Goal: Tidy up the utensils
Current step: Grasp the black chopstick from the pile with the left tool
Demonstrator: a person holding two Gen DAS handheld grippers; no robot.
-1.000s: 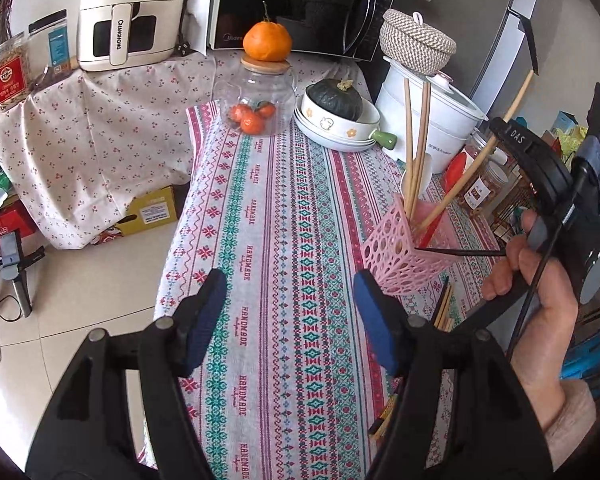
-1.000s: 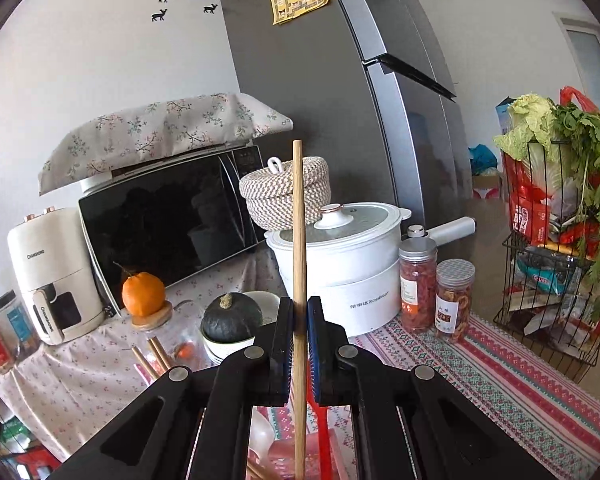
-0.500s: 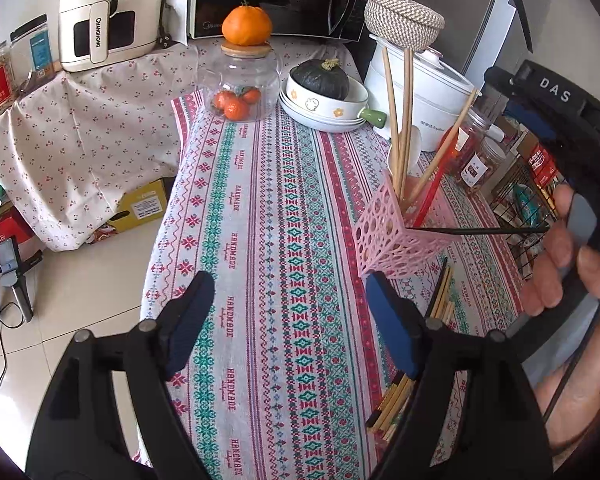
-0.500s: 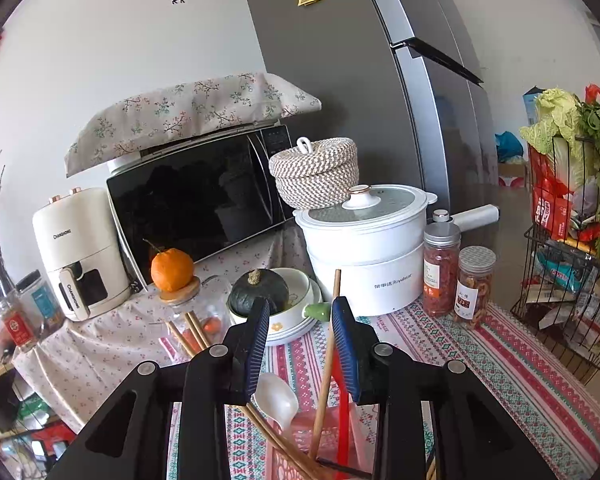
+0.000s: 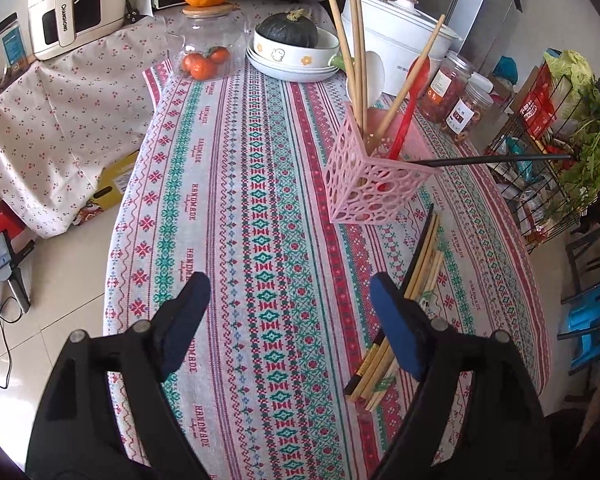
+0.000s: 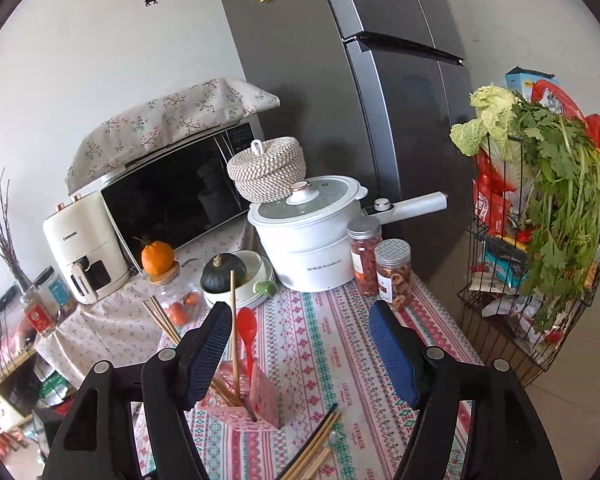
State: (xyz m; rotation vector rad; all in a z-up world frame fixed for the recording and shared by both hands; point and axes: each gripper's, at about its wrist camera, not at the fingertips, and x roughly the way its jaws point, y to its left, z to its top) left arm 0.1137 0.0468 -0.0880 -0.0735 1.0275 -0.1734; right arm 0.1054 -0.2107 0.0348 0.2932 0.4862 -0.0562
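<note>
Both claws are gaping wide and gripping nothing — the left gripper (image 5: 288, 312) is hanging over the patterned tablecloth (image 5: 228, 184), the right gripper (image 6: 300, 344) is hovering above the pink holder (image 6: 242, 404). The pink holder (image 5: 374, 180) is standing on the cloth, carrying wooden chopsticks (image 5: 354, 36), a red spoon (image 5: 408, 108) and a black chopstick (image 5: 496, 159) that is leaning out sideways. Just in front of the holder a bundle of loose chopsticks (image 5: 404, 304) is lying flat on the cloth.

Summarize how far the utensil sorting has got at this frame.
Partly done. The pink holder already contains several wooden chopsticks, a red spoon and a white spoon. Nothing is in hand: the left hand-held gripper and right hand-held gripper are both open and empty. Left to do: the bundle of loose chopsticks lying on the tablecloth beside the holder.
</note>
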